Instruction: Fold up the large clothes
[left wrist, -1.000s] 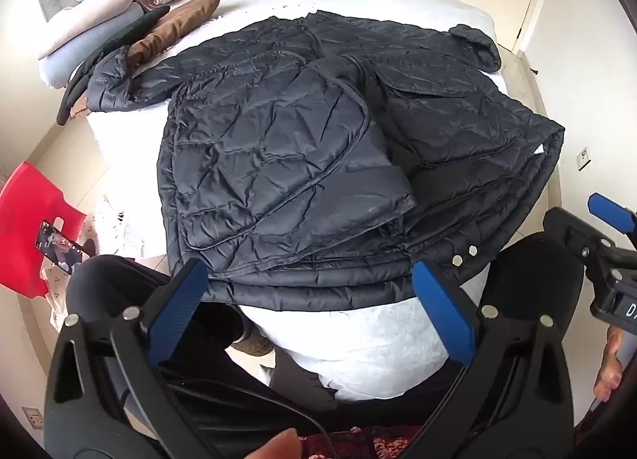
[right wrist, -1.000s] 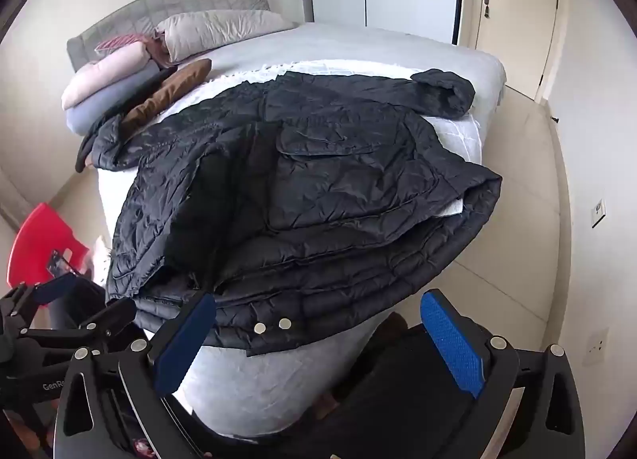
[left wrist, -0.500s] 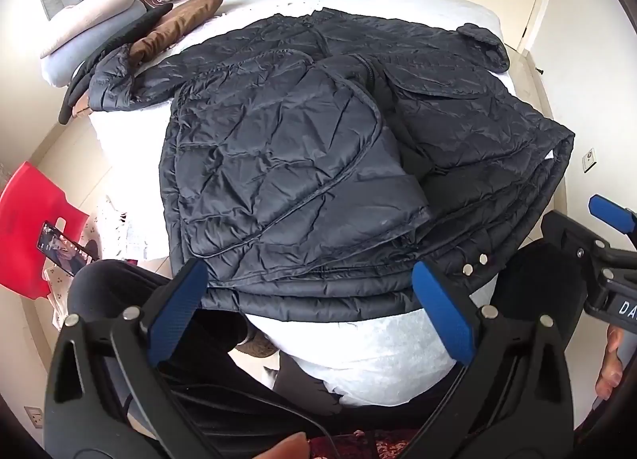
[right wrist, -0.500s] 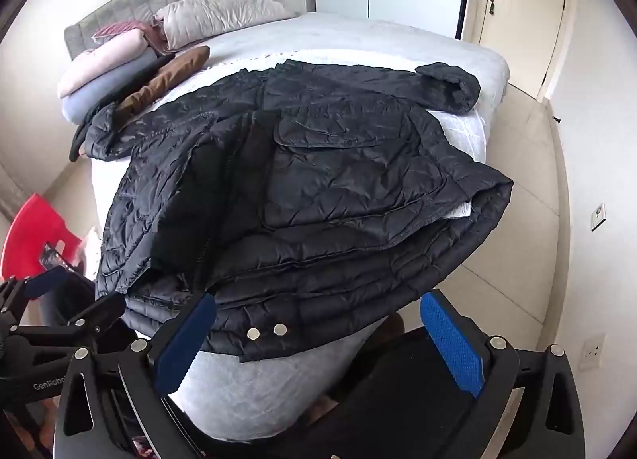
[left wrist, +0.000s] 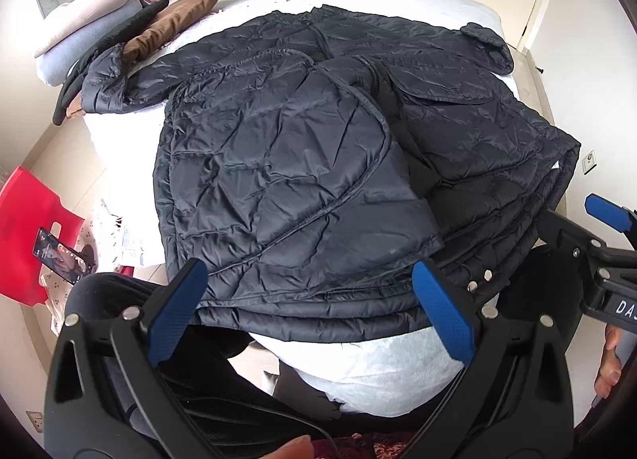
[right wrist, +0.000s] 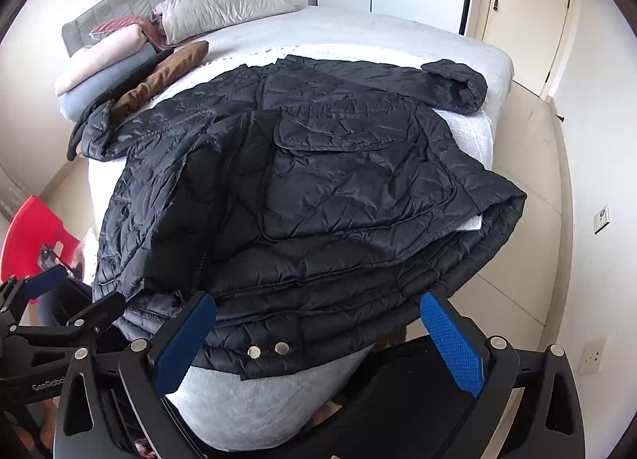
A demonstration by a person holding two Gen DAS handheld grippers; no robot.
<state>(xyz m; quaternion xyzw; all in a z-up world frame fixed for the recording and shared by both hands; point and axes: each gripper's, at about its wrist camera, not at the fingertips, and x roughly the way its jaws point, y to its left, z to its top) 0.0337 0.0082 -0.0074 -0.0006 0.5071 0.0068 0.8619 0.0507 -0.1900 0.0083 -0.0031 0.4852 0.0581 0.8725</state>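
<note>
A large black quilted puffer jacket (left wrist: 302, 164) lies spread on the white bed (left wrist: 382, 363), sleeves out to both sides, its front panels lying over the body and its hem with metal snaps (left wrist: 479, 280) at the near corner. It also shows in the right wrist view (right wrist: 338, 196), snaps (right wrist: 266, 349) near the edge. My left gripper (left wrist: 308, 311) is open and empty, just short of the hem. My right gripper (right wrist: 316, 339) is open and empty, its left blue pad (right wrist: 187, 343) at the hem. The right gripper also shows in the left wrist view (left wrist: 597, 236).
Folded blankets and pillows (right wrist: 119, 57) are stacked by the grey headboard. A brown cushion (left wrist: 171, 25) lies by the left sleeve. A red chair (left wrist: 28, 228) with a phone (left wrist: 59, 256) stands left of the bed. Tiled floor and a door (right wrist: 513, 9) are on the right.
Both grippers have moved closer to the jacket's near hem. The jacket looks larger in both views. Both stay open and empty.
</note>
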